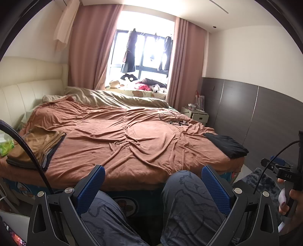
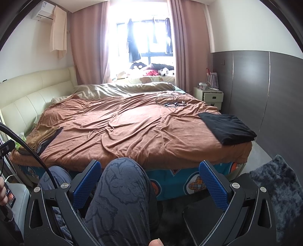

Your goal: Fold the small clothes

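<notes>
Left wrist view. Left tool (image 1: 153,181): released, its blue-padded fingers (image 1: 215,191) spread wide and holding nothing, poised over the person's knees (image 1: 189,191) in grey printed trousers, short of the bed's near edge. Bed (image 1: 123,170): covered by a rumpled brown sheet (image 1: 123,138). Folded stack of brown and grey clothes (image 1: 37,147): on the bed's near left corner, lying flat. Folded black garment (image 1: 227,144): on the bed's near right corner, partly overhanging the edge. Thin cable loop (image 1: 173,118): on the sheet toward the bed's far right side. Beige duvet (image 1: 117,97): bunched along the bed's far side, under the window (image 1: 144,51). Bedside cabinet (image 1: 195,114): past the bed's far right corner. Right tool (image 1: 276,166): partly visible off the bed's right side, held by a hand (image 1: 291,200); I cannot tell from here how its fingers stand.

Right wrist view. Right tool (image 2: 150,181): released, blue pads wide apart and empty, one knee (image 2: 123,181) between them, in front of the bed's (image 2: 170,176) patterned blue side panel. Folded black garment (image 2: 227,127): bed's near right corner. Stack of brown and grey clothes (image 2: 43,137): bed's near left corner. Cable loop (image 2: 169,100): bed's far right part. Grey shaggy rug (image 2: 280,187): on the floor right of the bed. Air conditioner (image 2: 42,11): high on the wall above the cream headboard (image 2: 37,92).
</notes>
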A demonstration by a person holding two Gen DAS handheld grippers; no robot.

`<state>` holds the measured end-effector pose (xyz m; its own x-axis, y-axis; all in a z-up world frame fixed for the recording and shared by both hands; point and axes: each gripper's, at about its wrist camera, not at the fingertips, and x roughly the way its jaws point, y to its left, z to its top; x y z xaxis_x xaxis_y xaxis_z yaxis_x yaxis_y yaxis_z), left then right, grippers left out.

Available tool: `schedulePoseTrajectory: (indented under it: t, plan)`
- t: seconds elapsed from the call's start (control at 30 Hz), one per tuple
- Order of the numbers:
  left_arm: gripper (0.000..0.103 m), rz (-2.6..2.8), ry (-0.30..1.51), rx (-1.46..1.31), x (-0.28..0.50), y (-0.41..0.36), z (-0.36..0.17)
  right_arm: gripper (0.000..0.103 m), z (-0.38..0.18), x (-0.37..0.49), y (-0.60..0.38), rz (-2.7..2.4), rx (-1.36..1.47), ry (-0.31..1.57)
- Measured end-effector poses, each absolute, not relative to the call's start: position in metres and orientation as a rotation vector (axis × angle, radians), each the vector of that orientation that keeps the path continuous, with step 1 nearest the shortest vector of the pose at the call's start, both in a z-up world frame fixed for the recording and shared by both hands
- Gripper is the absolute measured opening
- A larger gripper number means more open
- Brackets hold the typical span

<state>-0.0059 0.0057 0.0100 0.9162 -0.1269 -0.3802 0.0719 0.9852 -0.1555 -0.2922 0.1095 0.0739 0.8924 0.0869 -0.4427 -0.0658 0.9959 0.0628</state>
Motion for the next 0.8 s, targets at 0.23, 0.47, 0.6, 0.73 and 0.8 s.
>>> schedulePoseTrajectory:
  t: [0.23,0.47,0.6,0.73,0.8]
  plan:
    - [0.102,-0.101,0.402,-0.133,-0.0064,0.0054,0.0086,0.103,0.0736,-0.2923,0.11,0.077,0.045,0.459]
    - [0.103,-0.1,0.404,-0.132,-0.0064,0.0052,0.0081,0.103,0.0727,-0.2934,0.1105,0.076,0.043,0.456]
    - [0.103,-0.1,0.402,-0.13,-0.0064,0.0052,0.0084,0.103,0.0726,-0.2937,0.1097,0.076,0.043,0.456]
    - [0.103,-0.101,0.401,-0.127,-0.0061,0.0054,0.0071,0.103,0.0726,-0.2943,0.1082,0.078,0.042,0.454]
    - [0.102,-0.102,0.402,-0.128,-0.0062,0.0056,0.0068,0.103,0.0726,-0.2943,0.1083,0.078,0.042,0.454]
